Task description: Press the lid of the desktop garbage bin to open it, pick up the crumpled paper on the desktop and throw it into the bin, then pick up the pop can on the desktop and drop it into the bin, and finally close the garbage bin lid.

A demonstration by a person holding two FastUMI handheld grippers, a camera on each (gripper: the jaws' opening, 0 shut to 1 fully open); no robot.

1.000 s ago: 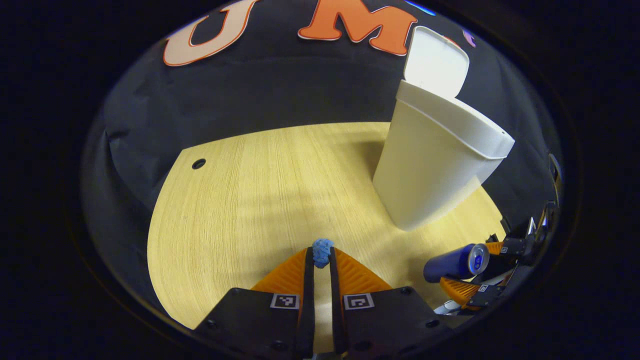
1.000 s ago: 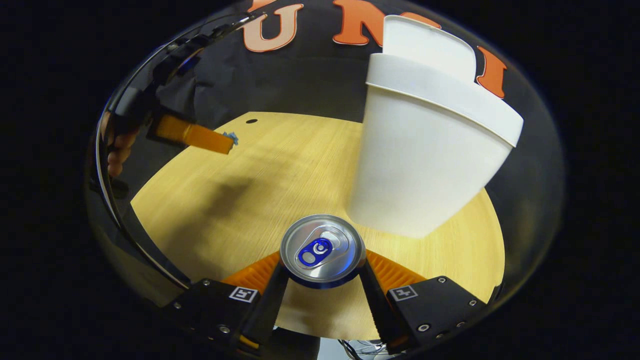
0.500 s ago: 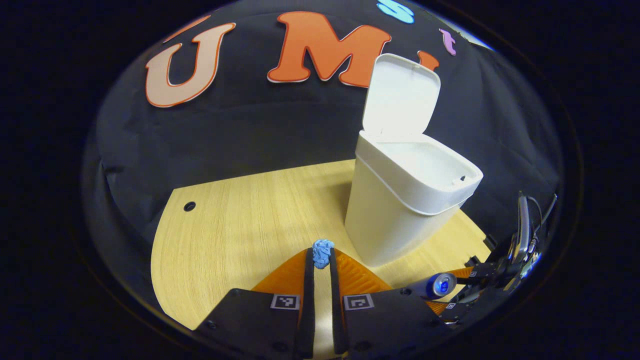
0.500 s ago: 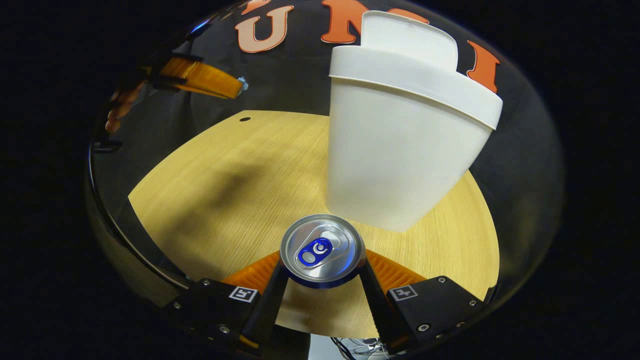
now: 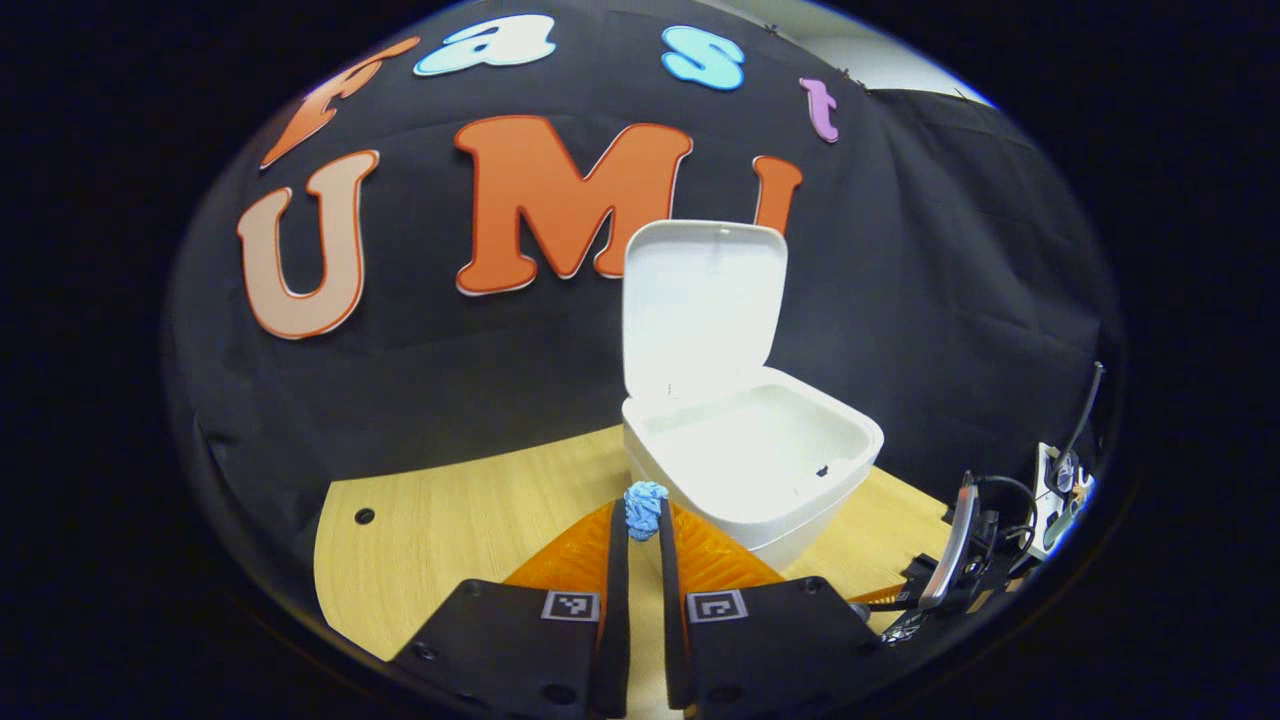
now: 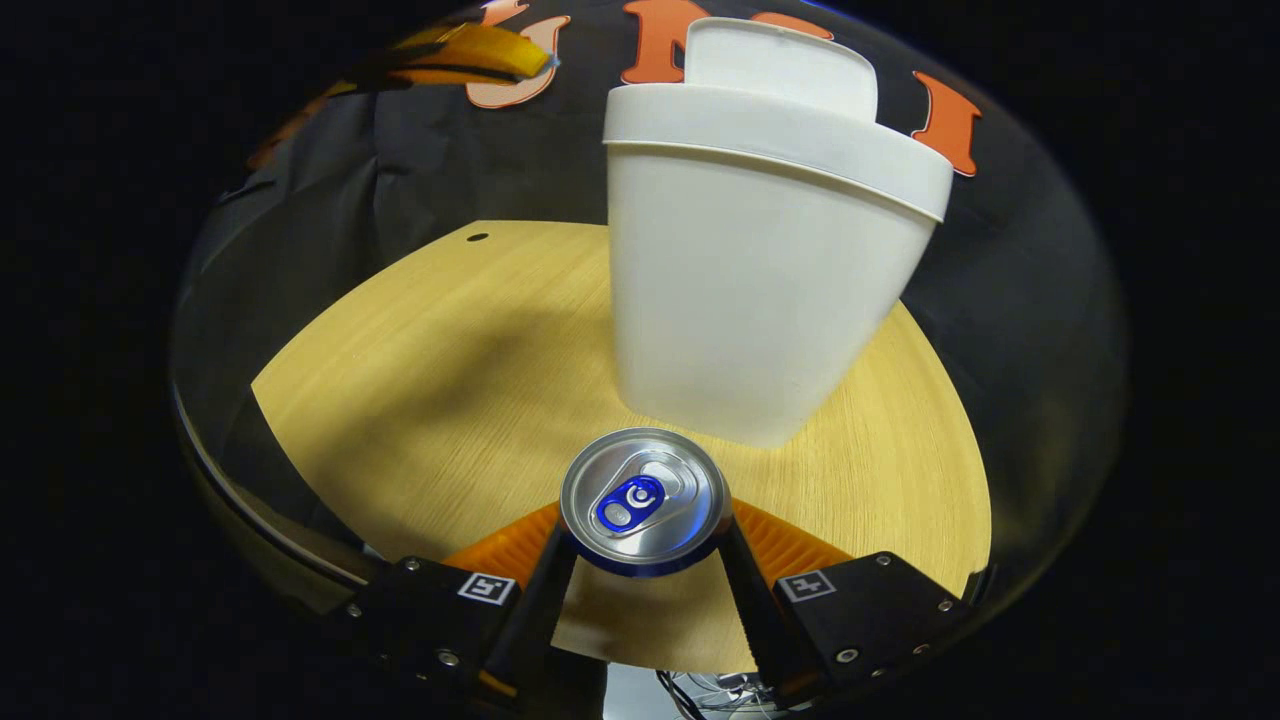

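The white garbage bin (image 5: pixel 760 470) stands on the wooden desktop with its lid (image 5: pixel 700 310) raised upright, and I look down into its bare inside. My left gripper (image 5: pixel 641 520) is shut on the blue crumpled paper (image 5: pixel 645 505), held high just left of the bin's near rim. In the right gripper view the bin (image 6: pixel 750 290) rises close ahead. My right gripper (image 6: pixel 645 535) is shut on the pop can (image 6: pixel 643 500), silver top facing the camera, low over the desktop in front of the bin. The left gripper (image 6: pixel 480 55) shows at the upper left there.
The round wooden desktop (image 6: pixel 430 380) has a small hole (image 6: pixel 477 237) near its far left edge. Black cloth walls the back. A power strip and cables (image 5: pixel 1055 490) lie off the desktop's right edge in the left gripper view.
My left gripper has risen with the paper and swung toward the bin, whose open top now lies just ahead. The right gripper, holding the can, has shifted slightly so the bin sits more centred.
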